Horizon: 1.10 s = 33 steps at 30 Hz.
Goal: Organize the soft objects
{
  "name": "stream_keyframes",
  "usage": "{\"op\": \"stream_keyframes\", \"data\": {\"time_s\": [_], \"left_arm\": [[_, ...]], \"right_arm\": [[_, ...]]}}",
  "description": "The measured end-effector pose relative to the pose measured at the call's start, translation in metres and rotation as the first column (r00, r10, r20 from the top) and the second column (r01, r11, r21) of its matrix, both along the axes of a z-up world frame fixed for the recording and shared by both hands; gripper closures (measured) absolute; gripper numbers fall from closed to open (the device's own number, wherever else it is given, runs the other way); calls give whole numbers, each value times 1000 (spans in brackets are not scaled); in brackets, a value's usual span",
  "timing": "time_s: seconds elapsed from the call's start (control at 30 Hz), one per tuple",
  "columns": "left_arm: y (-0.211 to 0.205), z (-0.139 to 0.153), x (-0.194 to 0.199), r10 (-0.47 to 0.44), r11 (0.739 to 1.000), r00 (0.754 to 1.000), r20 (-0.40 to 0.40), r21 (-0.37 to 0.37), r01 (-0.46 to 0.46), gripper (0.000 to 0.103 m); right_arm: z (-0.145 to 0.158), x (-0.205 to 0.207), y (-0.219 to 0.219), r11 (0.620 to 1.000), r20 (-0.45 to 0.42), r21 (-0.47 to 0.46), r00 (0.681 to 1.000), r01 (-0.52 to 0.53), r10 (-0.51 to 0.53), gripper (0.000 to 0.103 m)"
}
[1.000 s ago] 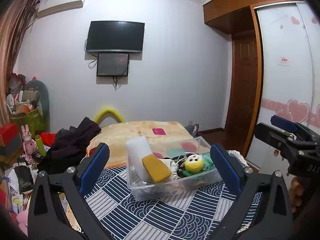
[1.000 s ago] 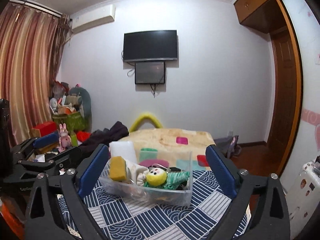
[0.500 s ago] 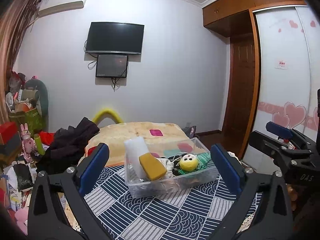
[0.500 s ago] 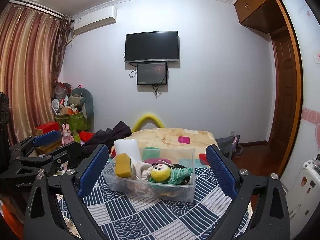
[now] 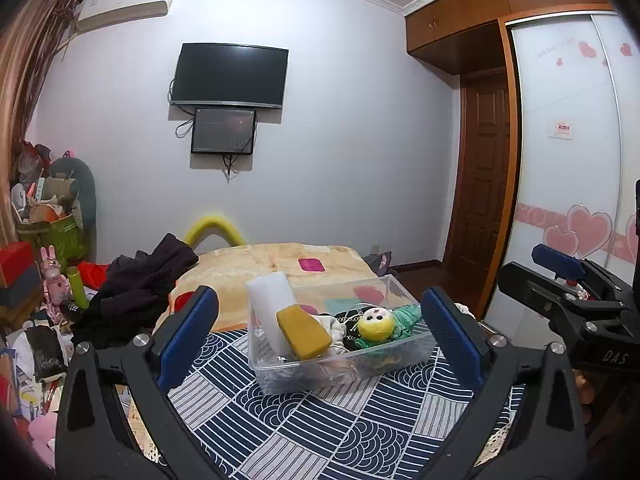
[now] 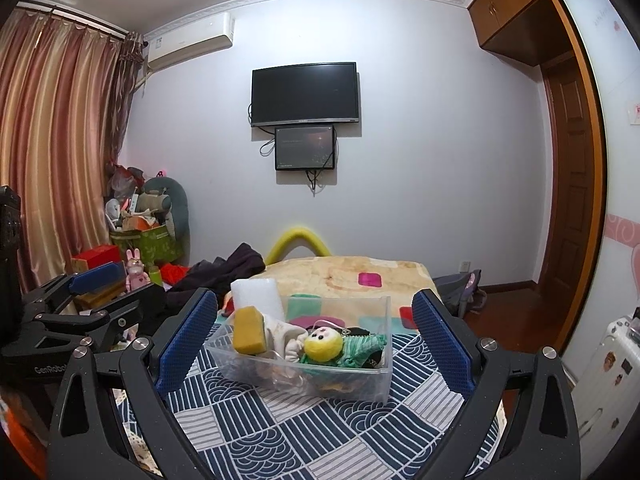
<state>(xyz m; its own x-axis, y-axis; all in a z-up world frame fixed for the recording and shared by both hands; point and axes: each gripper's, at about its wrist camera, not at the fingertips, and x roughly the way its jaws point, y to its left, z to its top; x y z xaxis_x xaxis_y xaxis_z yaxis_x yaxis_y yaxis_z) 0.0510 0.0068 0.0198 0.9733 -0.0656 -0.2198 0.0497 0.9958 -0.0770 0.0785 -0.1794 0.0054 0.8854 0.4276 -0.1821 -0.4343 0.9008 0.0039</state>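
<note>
A clear plastic bin (image 5: pixel 404 354) (image 6: pixel 380 376) stands on a blue patterned cloth (image 5: pixel 312 424) (image 6: pixel 280 432). In it are a yellow sponge (image 5: pixel 304 332) (image 6: pixel 249 329), a white foam block (image 5: pixel 268 300) (image 6: pixel 256 296), a yellow-headed doll in green (image 5: pixel 376 328) (image 6: pixel 324 344) and white and dark fabric. My left gripper (image 5: pixel 320 340) is open and empty, held back from the bin and above the cloth. My right gripper (image 6: pixel 312 340) is open and empty, likewise back from the bin. Each gripper also shows from the side in the other's view, the right (image 5: pixel 568 280) and the left (image 6: pixel 96 292).
A bed with an orange blanket (image 5: pixel 280 260) lies behind the table. Dark clothes (image 5: pixel 140 284) are heaped at its left. Toys and boxes (image 5: pixel 44 248) clutter the left wall. A wardrobe (image 5: pixel 568 160) and a door (image 5: pixel 480 184) are at the right.
Both grippers have drawn back and lifted slightly from the bin, staying open. The bin and its contents have not moved.
</note>
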Motion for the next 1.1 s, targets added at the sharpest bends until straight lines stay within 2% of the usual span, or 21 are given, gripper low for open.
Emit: {"op": "stream_keyframes", "data": {"time_s": [1.1], "left_arm": [[-4,4,-6,-21,1000,1000,10,6,21,0]], "right_arm": [[2,-6,1,1000,-7,5,1000,-2,2,5]]}}
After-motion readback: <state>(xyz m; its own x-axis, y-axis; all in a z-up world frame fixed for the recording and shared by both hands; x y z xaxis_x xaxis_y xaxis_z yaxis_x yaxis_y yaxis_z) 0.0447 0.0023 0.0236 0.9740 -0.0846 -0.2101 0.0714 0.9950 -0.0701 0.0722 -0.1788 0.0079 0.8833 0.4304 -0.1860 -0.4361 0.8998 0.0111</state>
